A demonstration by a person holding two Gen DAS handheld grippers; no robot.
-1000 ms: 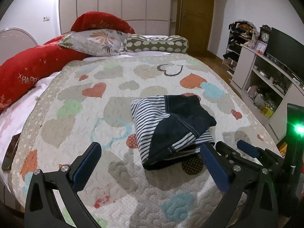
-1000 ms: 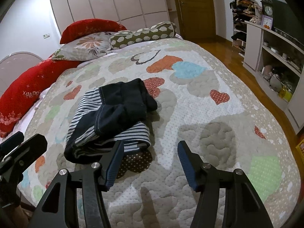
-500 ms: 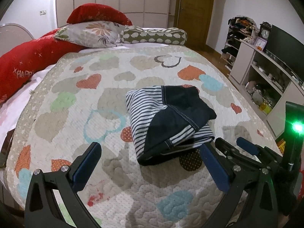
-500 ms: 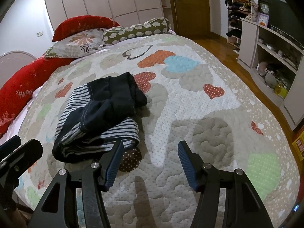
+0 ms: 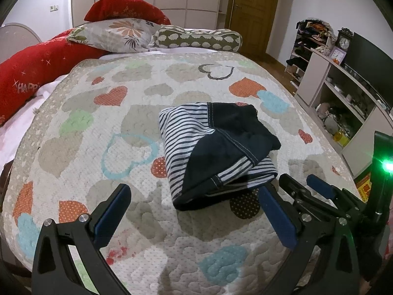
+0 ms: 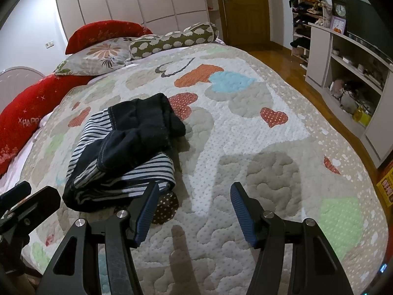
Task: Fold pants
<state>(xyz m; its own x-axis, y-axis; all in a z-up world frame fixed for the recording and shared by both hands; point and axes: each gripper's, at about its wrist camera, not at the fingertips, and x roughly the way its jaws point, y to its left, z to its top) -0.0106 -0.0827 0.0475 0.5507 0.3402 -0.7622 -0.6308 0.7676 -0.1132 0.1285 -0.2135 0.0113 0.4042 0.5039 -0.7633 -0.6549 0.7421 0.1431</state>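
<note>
Folded navy-and-white striped pants [image 5: 216,152] lie in a compact bundle on the heart-patterned quilt [image 5: 98,127]. In the right wrist view the same pants [image 6: 127,147] sit left of centre. My left gripper [image 5: 194,211] is open, just short of the bundle's near edge, with nothing between its blue pads. My right gripper [image 6: 194,211] is open too; its left pad [image 6: 147,209] sits close to the bundle's near right corner without holding it. The right gripper's tip [image 5: 319,186] shows at the right of the left wrist view.
Red, floral and spotted pillows [image 5: 118,32] line the bed's far end. A shelf unit [image 6: 348,56] with a clock and TV stands to the right, beyond a strip of wooden floor [image 6: 289,64]. A wooden door [image 5: 255,12] is at the back.
Both grippers have drawn back slightly from the folded pants and stayed open. The pants have not moved.
</note>
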